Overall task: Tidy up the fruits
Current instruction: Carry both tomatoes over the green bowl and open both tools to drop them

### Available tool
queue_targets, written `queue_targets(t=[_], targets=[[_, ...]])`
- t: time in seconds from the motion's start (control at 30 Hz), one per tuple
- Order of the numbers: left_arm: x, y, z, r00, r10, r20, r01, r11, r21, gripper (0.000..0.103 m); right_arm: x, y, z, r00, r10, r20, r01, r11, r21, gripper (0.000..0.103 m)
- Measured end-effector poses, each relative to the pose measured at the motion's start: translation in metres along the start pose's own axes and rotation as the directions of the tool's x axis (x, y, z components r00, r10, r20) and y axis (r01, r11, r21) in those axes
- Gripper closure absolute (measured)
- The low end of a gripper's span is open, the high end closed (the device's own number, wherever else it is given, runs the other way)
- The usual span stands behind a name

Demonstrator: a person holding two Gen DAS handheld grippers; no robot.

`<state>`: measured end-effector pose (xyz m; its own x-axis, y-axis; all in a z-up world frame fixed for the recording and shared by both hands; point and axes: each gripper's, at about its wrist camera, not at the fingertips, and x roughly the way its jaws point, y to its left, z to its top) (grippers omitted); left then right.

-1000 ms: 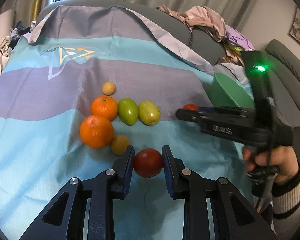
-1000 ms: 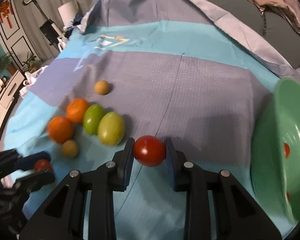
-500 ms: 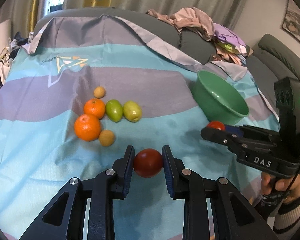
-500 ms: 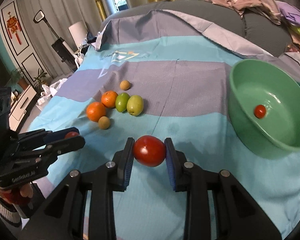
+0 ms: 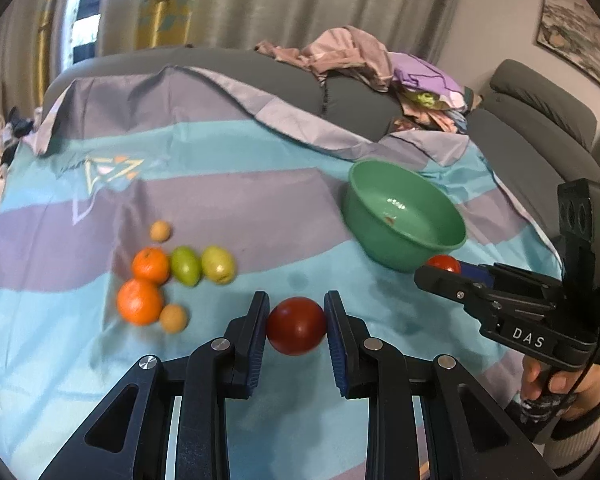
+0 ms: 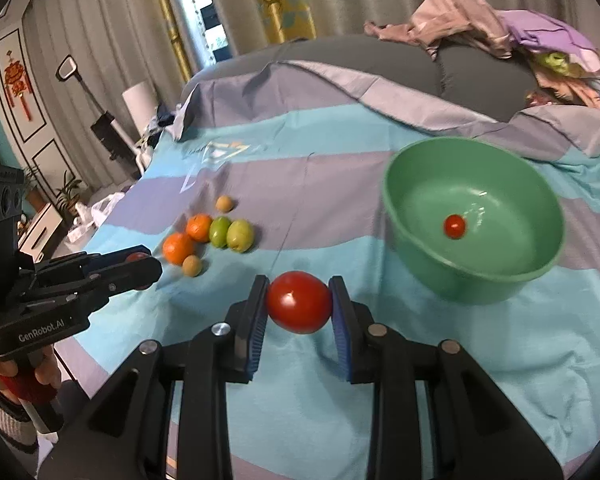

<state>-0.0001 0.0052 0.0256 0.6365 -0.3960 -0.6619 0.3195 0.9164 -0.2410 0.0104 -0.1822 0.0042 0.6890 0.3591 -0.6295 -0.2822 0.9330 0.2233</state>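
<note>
In the left wrist view the left gripper (image 5: 296,326) is clamped on a dark red tomato (image 5: 296,325), with the green bowl (image 5: 440,250) at two o'clock and the loose fruits (image 5: 172,276) at ten. In the right wrist view the right gripper (image 6: 299,303) pinches a bright red tomato (image 6: 299,302), the bowl at two o'clock holding one small red fruit (image 6: 454,226). This looks like the carrying step; next, each tomato needs bringing over the rim before release.

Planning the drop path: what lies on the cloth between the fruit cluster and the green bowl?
Nothing: between the fruit cluster and the green bowl is only bare striped cloth, in both views.
</note>
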Motion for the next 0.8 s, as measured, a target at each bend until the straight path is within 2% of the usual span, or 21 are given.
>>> queue_targets(t=[0.17,0.4,0.67,0.8], targets=[[0.016,-0.024,0.016,1.000,0.000,-0.004,0.001,0.997,0.071,0.075,-0.010,-0.016,0.003,0.998,-0.034,0.044,0.033,0.999,0.029,0.072],[0.046,-0.064,0.037,0.999,-0.049,-0.012,0.050,0.983,0.178,0.075,-0.018,-0.047,0.006,0.993,-0.080,0.084,0.073,0.994,0.087,0.072],[0.084,-0.092,0.061,0.991,-0.130,-0.025,0.132,0.967,0.220,0.075,-0.023,-0.087,0.011,0.983,-0.140,0.121,0.120,0.980,0.159,0.071],[0.104,-0.101,0.069,0.989,-0.145,-0.036,0.150,0.961,0.232,0.075,-0.018,-0.104,0.014,0.981,-0.155,0.119,0.133,0.975,0.180,0.071]])
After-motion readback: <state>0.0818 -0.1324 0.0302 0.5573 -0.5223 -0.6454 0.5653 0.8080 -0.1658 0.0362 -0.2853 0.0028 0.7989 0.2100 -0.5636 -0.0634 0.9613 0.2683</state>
